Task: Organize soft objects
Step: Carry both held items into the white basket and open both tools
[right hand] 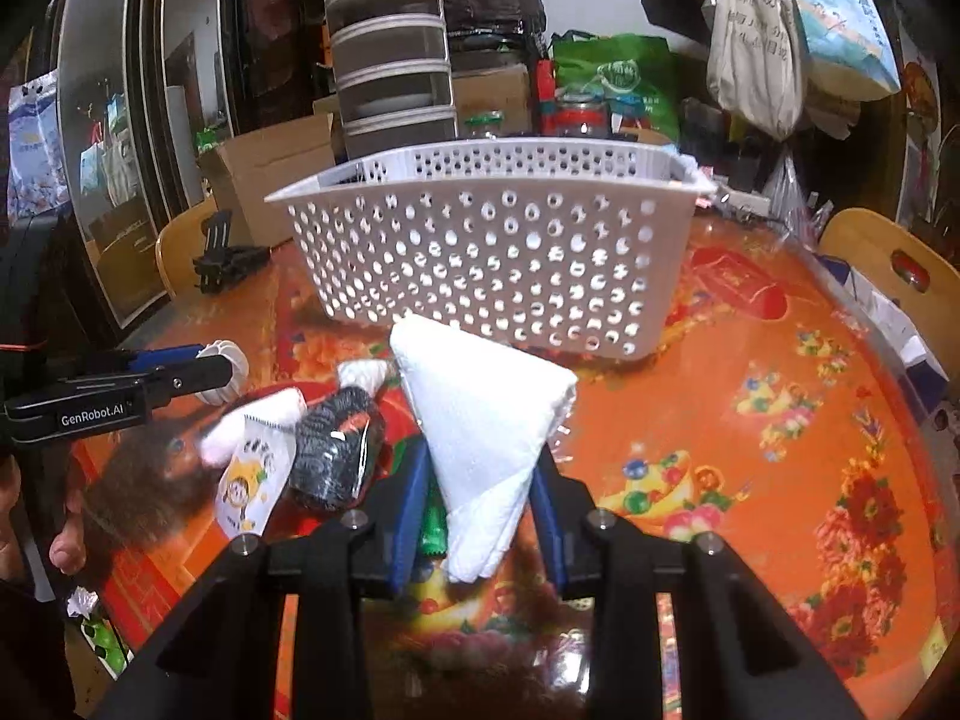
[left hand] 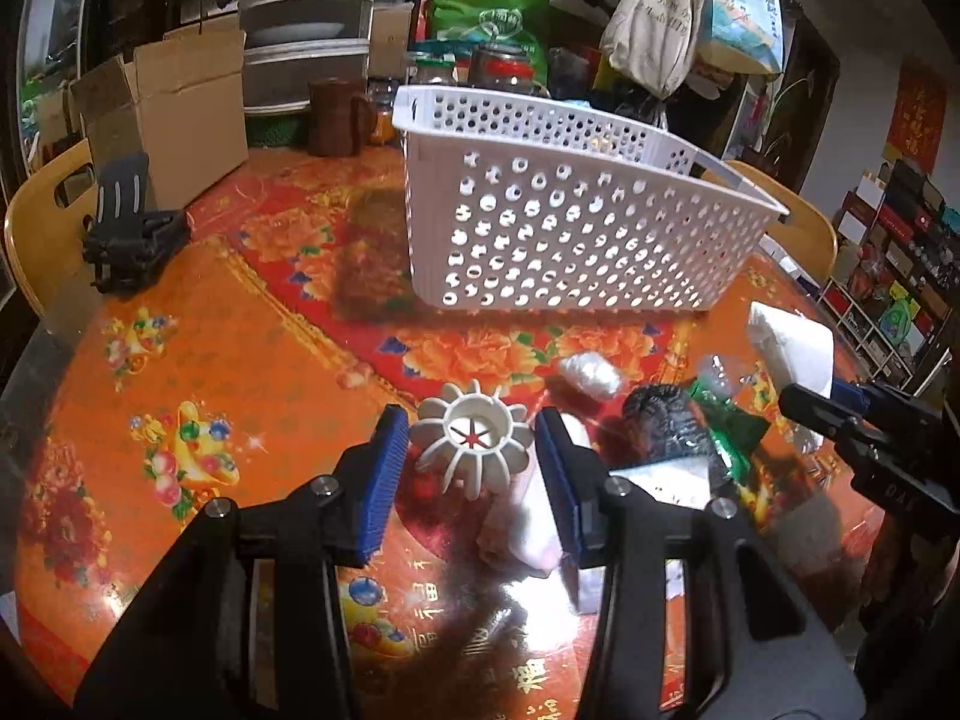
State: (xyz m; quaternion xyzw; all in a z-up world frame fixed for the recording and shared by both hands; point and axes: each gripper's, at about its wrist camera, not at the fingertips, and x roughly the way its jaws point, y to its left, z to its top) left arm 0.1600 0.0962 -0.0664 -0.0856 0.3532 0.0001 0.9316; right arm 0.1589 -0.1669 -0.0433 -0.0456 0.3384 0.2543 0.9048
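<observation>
A white perforated basket (left hand: 576, 228) stands on the table; it also shows in the right wrist view (right hand: 492, 246). My left gripper (left hand: 474, 450) has its blue pads on both sides of a white ribbed ball-shaped object (left hand: 474, 447), held just above the table. My right gripper (right hand: 480, 498) is shut on a folded white towel (right hand: 486, 414), lifted in front of the basket. The towel also shows in the left wrist view (left hand: 792, 348). On the table lie a black patterned sock roll (right hand: 333, 450), a white-pink cloth (right hand: 258, 420), a printed white pouch (right hand: 252, 480) and a small white bundle (left hand: 591, 375).
The round table has a glossy orange-red floral cloth (left hand: 210, 360). A black clamp (left hand: 129, 228), a cardboard box (left hand: 174, 114), a brown jug (left hand: 336, 117) and jars stand at the far side. Wooden chairs (right hand: 888, 264) ring the table. A green packet (left hand: 726, 420) lies by the sock roll.
</observation>
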